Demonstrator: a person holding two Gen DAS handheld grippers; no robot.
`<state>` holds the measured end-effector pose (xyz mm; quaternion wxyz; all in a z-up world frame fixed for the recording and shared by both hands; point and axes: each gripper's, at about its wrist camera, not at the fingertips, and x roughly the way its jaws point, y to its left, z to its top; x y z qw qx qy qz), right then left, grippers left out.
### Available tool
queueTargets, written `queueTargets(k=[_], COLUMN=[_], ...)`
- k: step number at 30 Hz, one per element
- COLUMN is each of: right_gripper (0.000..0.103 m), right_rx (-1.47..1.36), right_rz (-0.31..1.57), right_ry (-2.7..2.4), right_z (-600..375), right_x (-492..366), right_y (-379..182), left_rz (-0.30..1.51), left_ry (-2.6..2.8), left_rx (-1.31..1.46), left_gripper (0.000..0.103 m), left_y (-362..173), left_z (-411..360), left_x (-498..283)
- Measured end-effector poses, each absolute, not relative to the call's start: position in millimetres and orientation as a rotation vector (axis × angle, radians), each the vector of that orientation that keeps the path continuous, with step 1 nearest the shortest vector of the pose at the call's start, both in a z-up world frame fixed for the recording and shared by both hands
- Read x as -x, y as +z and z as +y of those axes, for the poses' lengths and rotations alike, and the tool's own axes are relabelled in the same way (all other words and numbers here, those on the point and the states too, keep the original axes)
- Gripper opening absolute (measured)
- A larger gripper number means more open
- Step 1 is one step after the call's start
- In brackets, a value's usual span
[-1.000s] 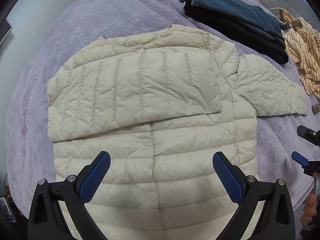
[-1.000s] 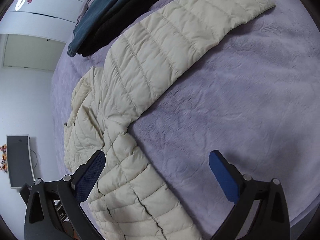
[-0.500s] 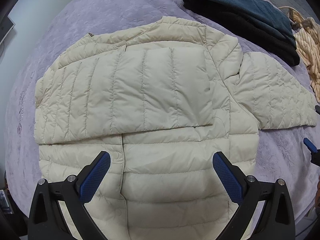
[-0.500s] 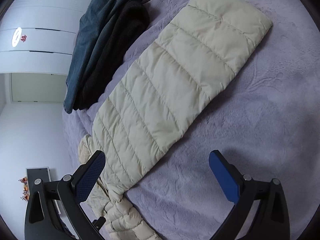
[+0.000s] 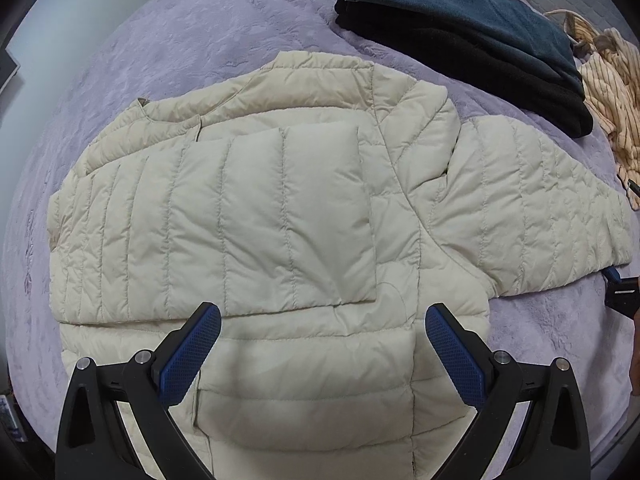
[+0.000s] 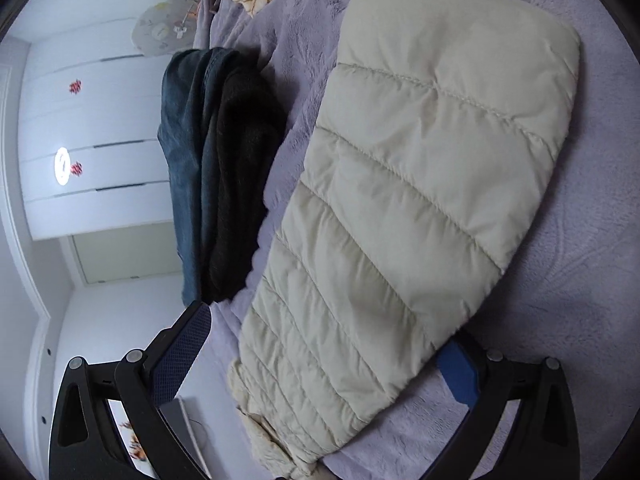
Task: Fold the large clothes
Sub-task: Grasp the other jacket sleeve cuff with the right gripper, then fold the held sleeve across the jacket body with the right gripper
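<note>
My left tool (image 5: 322, 322) gapes wide over the jacket (image 5: 256, 220); my right tool (image 6: 324, 344) straddles its outstretched sleeve (image 6: 420, 208), wide.

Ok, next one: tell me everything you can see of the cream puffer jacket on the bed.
The cream puffer jacket is quilted, padded, slightly shiny fabric with a collarless neckline, lying flat, front up, on the purple bedspread. One sleeve is already folded across the chest; the other sleeve still stretches out sideways on the bedspread. The left gripper hovers open over the lower front. The right gripper is open around the outstretched sleeve's lower edge, one blue finger tucked beneath it.
</note>
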<state>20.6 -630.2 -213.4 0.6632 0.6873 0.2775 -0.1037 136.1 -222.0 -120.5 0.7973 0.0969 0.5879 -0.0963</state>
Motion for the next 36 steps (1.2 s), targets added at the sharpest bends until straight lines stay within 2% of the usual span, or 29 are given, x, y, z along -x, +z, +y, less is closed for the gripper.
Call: queueTargets(k=[2, 3, 4, 5, 6, 7, 12, 23, 31, 36], right_gripper=[0.099, 0.088, 0.065, 0.052, 0.03, 0.02, 0.014, 0.014, 0.014, 0.014], right_rx=[-1.625, -1.657, -1.681, -1.693, -1.694, -1.685, -1.587, -1.313, -0.936, -0.714], right_rz=[0.576, 0.556, 0.552, 0.563, 0.576, 0.584, 0.54, 0.561, 0.698, 0.819], right_ry=[-0.229, -0.226, -0.227, -0.226, -0.222, -0.213, -0.117, 0.124, 0.239, 0.335], right_z=[-632.8, -633.8, -634.4, -634.6, -635.1, -634.6, -631.6, -576.0, -457.7, -345.8], right_x=[-19.7, -19.7, -19.7, -21.4, -23.5, -26.1, -32.9, -72.1, -134.2, -166.4], right_y=[-219.9, -223.6, -225.9, -228.5, -229.3, -228.6, -200.4, -103.7, -33.6, -31.9], left_rz=[1.256, 1.251, 1.245, 1.24, 1.238, 1.237, 1.234, 1.211, 1.18, 1.159], left_ry=[-0.213, -0.214, -0.216, -0.219, -0.219, -0.219, -0.212, -0.176, -0.12, -0.073], left_rx=[-0.214, -0.218, -0.219, -0.219, -0.22, -0.221, -0.228, -0.215, -0.162, -0.122], left_gripper=[0.102, 0.102, 0.102, 0.102, 0.102, 0.102, 0.102, 0.102, 0.102, 0.102], left_y=[-119.7, -119.1, -118.5, -118.2, -118.5, -118.4, -120.5, -118.5, -105.0, -99.7], left_z=[-226.2, -227.4, -228.7, -229.9, -230.5, -231.4, -227.9, -186.0, -108.5, -53.8], left_x=[-141.5, -143.6, -145.7, -147.7, -148.9, -150.4, -149.7, -155.1, -158.1, -166.5])
